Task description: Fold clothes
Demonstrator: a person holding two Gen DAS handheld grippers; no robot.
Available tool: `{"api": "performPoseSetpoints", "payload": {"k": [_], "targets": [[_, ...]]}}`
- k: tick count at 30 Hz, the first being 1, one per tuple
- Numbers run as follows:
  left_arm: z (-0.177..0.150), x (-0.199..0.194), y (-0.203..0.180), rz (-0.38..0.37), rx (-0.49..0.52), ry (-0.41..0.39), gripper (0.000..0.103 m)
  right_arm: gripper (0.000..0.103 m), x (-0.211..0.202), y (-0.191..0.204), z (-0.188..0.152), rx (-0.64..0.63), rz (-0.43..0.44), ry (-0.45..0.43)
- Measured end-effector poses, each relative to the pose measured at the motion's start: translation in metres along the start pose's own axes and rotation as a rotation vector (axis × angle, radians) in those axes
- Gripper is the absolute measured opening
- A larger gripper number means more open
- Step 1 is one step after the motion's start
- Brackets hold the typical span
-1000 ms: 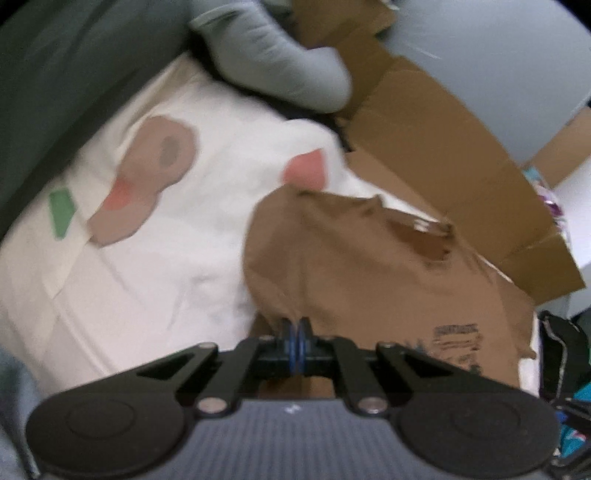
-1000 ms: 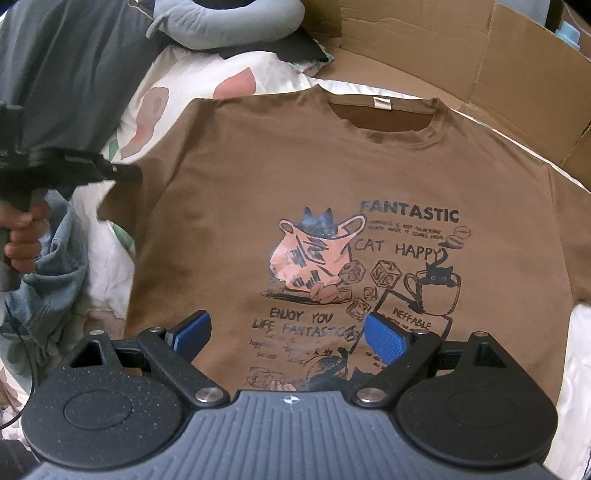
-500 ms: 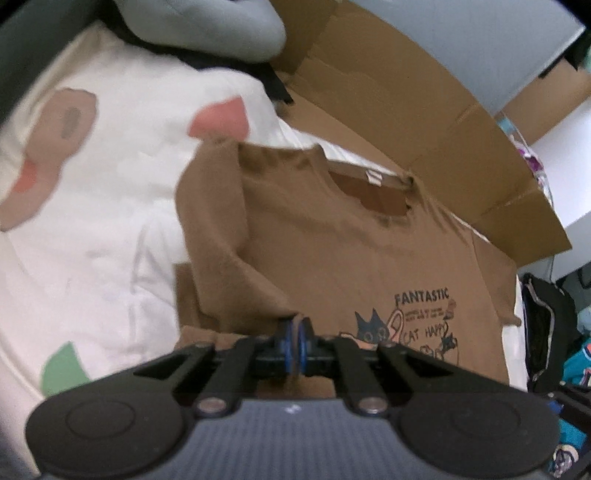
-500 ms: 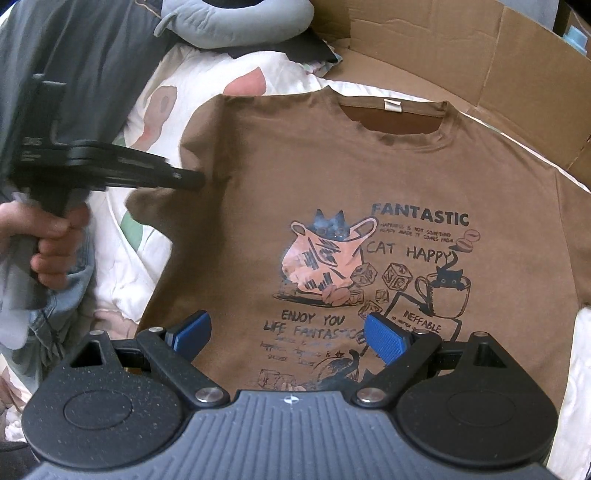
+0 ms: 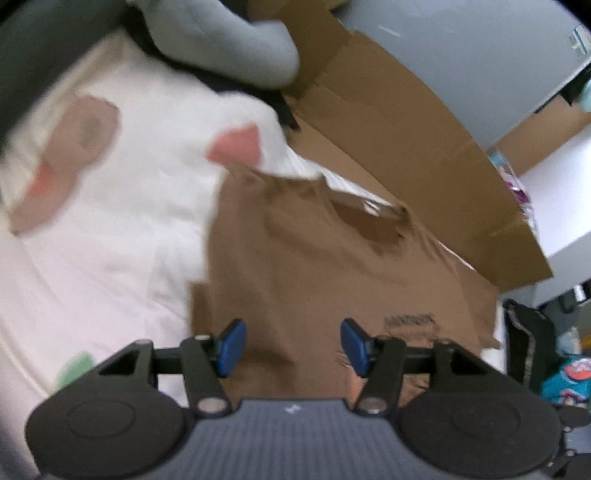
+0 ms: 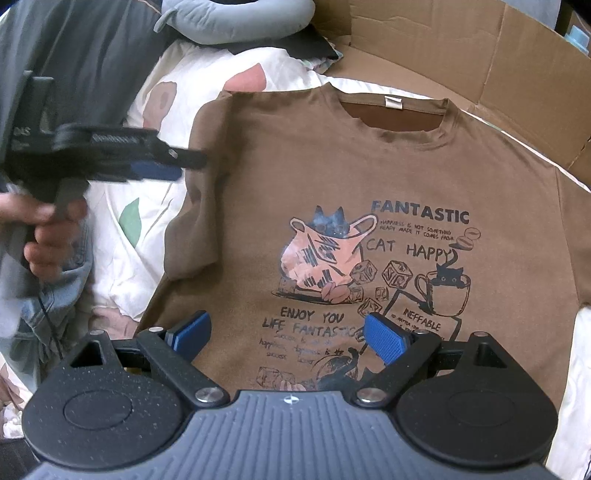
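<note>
A brown T-shirt with a cat print lies face up on a white patterned bedcover; it also shows in the left wrist view. Its left sleeve is folded in over the body. My left gripper is open and empty above the shirt's left side; it shows from the side in the right wrist view, just left of the folded sleeve. My right gripper is open and empty over the shirt's lower front.
Flattened cardboard lies behind the collar, also in the left wrist view. A grey neck pillow and dark grey cloth sit at the back left. Denim lies at the left edge.
My left gripper, shut on the left sleeve, carried it in over the shirt body, then opened and let it go. The right gripper stayed open and barely moved.
</note>
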State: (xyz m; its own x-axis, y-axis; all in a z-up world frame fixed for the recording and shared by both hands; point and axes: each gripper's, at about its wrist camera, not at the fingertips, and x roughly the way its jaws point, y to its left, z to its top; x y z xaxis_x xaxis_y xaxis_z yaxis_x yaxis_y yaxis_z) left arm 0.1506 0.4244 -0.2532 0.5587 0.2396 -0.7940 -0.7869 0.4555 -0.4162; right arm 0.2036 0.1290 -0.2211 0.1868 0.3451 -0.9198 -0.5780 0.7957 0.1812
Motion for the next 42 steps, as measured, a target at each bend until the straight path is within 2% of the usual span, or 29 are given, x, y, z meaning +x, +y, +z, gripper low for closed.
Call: {"api": "performPoseSetpoints", "payload": {"k": [5, 6, 8, 10, 12, 15, 21, 28, 35, 36, 37, 38, 42], "targets": [[0.005, -0.001, 0.021, 0.062, -0.045, -0.022, 0.057, 0.094, 0.000, 0.002, 0.001, -0.009, 0.001, -0.006], [0.005, 0.001, 0.024, 0.083, -0.040, -0.024, 0.055, 0.094, -0.001, 0.003, 0.001, -0.011, 0.002, -0.008], [0.005, 0.009, 0.029, 0.130, -0.029, -0.020, 0.043, 0.094, -0.001, 0.003, 0.001, -0.015, -0.001, -0.010], [0.005, 0.021, 0.033, 0.162, -0.027, 0.002, 0.026, 0.094, -0.001, 0.003, 0.001, -0.017, -0.006, -0.013], [0.004, 0.029, 0.037, 0.188, -0.016, 0.020, 0.021, 0.094, -0.002, 0.003, 0.001, -0.016, -0.016, -0.019], [0.001, 0.038, 0.032, 0.206, 0.061, 0.029, 0.020, 0.094, -0.002, 0.002, 0.002, -0.013, -0.015, -0.018], [0.004, 0.063, 0.027, 0.222, 0.094, 0.041, 0.021, 0.094, -0.002, 0.003, 0.001, -0.020, -0.010, -0.015], [0.008, 0.080, 0.020, 0.244, 0.124, 0.049, 0.032, 0.094, -0.003, 0.002, 0.002, -0.014, -0.005, -0.017], [0.005, 0.091, 0.014, 0.261, 0.165, 0.042, 0.032, 0.094, -0.004, 0.000, 0.003, -0.009, -0.001, -0.016], [0.004, 0.090, 0.015, 0.258, 0.169, 0.041, 0.028, 0.094, -0.004, 0.000, 0.003, -0.008, 0.000, -0.014], [0.003, 0.090, 0.015, 0.255, 0.173, 0.039, 0.011, 0.094, -0.003, 0.000, 0.003, -0.007, 0.000, -0.013], [0.003, 0.087, 0.016, 0.248, 0.173, 0.038, 0.006, 0.094, -0.003, 0.000, 0.004, -0.006, 0.001, -0.012], [0.006, 0.068, 0.020, 0.245, 0.161, -0.005, 0.005, 0.094, -0.003, 0.001, 0.004, -0.006, 0.001, -0.010]]}}
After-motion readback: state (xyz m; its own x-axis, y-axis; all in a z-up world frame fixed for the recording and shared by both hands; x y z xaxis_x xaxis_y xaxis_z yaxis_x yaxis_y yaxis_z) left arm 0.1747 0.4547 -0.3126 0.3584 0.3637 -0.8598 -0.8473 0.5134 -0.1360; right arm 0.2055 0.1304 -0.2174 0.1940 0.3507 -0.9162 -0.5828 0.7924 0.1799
